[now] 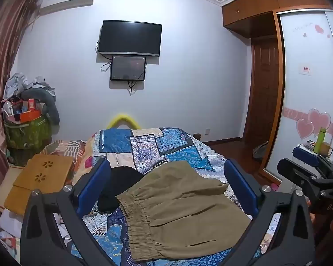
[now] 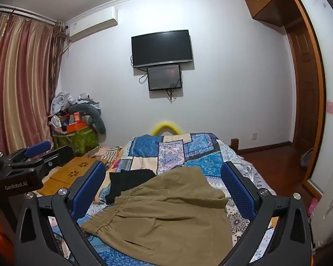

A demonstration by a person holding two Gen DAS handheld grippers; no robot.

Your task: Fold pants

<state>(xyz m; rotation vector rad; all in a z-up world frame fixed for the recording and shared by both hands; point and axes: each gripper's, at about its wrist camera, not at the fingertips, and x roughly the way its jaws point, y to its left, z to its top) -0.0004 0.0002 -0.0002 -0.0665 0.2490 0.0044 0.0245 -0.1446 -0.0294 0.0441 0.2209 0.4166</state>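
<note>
We hold the left gripper [image 1: 166,181] and the right gripper [image 2: 163,188] with fingers spread wide and nothing between the pads, both above the pants [image 1: 177,210], which lie flat on the quilt [image 1: 144,146] under and between the fingers, their near edge cut off by the frames. Beyond the fingertips a black garment [image 1: 119,184] is partly hidden under the pants. Only the left view shows the green bottle [image 1: 320,140] far to the right of the fingers; only the right view shows the curtain [image 2: 20,84] in full.
</note>
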